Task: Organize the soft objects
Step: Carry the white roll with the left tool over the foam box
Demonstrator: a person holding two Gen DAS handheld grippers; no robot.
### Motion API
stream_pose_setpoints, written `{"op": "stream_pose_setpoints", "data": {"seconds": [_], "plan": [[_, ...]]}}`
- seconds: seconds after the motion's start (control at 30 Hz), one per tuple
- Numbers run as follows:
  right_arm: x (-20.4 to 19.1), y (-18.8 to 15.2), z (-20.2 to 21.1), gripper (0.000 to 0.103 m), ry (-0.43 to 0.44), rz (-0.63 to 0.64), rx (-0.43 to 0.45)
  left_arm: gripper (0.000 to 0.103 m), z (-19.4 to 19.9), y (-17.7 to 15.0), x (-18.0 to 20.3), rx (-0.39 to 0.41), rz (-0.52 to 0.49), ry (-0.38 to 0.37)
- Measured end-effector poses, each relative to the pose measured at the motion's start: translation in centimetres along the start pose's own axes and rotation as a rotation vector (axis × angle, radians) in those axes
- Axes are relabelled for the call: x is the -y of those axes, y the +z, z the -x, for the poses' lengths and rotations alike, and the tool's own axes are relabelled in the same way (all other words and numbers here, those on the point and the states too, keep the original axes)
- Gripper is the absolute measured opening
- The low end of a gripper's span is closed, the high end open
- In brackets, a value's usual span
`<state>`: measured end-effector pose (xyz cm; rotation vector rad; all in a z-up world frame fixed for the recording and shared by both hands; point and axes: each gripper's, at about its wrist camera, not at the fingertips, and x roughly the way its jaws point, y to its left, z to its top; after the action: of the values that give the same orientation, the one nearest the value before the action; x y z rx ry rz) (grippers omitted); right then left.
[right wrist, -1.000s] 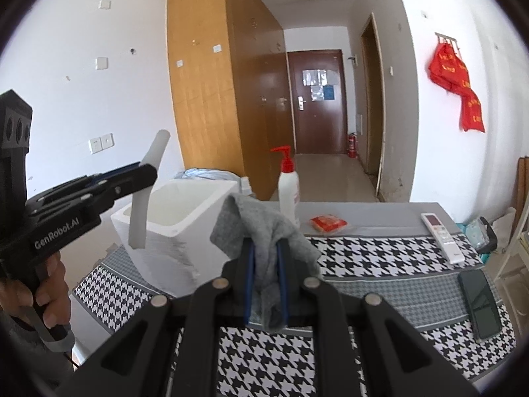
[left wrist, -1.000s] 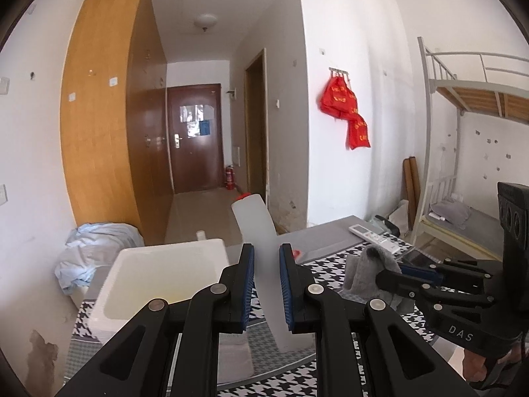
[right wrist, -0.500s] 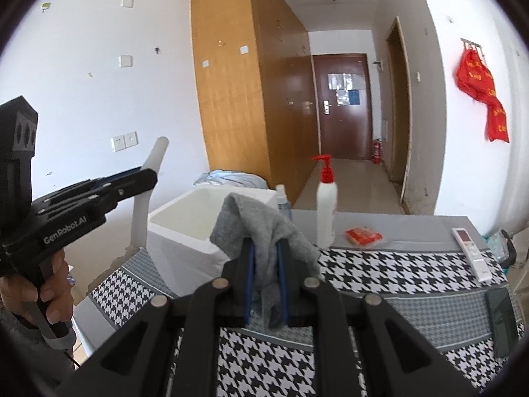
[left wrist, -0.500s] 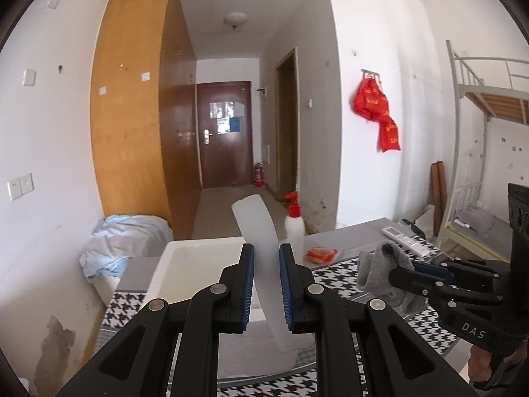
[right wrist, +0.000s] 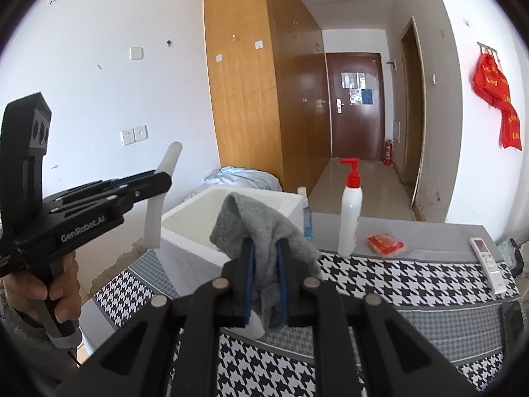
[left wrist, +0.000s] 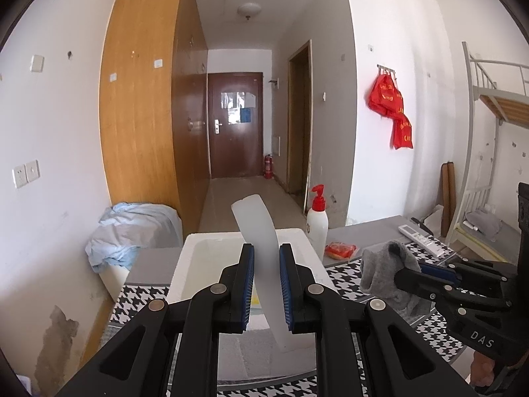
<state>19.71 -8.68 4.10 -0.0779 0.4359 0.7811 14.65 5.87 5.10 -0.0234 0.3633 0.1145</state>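
Neither item is stowed yet: the left gripper point(left wrist: 267, 284) clamps a curved translucent white strip point(left wrist: 261, 241), the right gripper point(right wrist: 264, 281) a crumpled grey sock point(right wrist: 261, 231), both short of the open white foam box point(right wrist: 198, 211)

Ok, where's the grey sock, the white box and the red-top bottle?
grey sock point(right wrist: 261, 231), right wrist view, bunched middle.
white box point(right wrist: 185, 221), right wrist view, front rim.
red-top bottle point(right wrist: 350, 215), right wrist view, white body.

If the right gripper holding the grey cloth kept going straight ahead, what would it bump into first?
Most likely the white foam box right beyond the grey cloth that the right gripper clamps. It points slightly downward toward the box's near wall, though depth is hard to judge.
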Motion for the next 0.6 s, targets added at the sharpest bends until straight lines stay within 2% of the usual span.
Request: {"op": "stream_pose_setpoints", "data": {"seconds": [0.4,0.6], "plan": [[0.4,0.0,-1.0,0.017,-0.045,-0.011,-0.019,0.016,-3.5,0.8,-1.4,-0.049,0.019,-0.008],[0.5,0.0,-1.3,0.017,-0.07,-0.018,-0.024,0.016,-5.4,0.4,-1.8,-0.103,0.026,-0.01]]}}
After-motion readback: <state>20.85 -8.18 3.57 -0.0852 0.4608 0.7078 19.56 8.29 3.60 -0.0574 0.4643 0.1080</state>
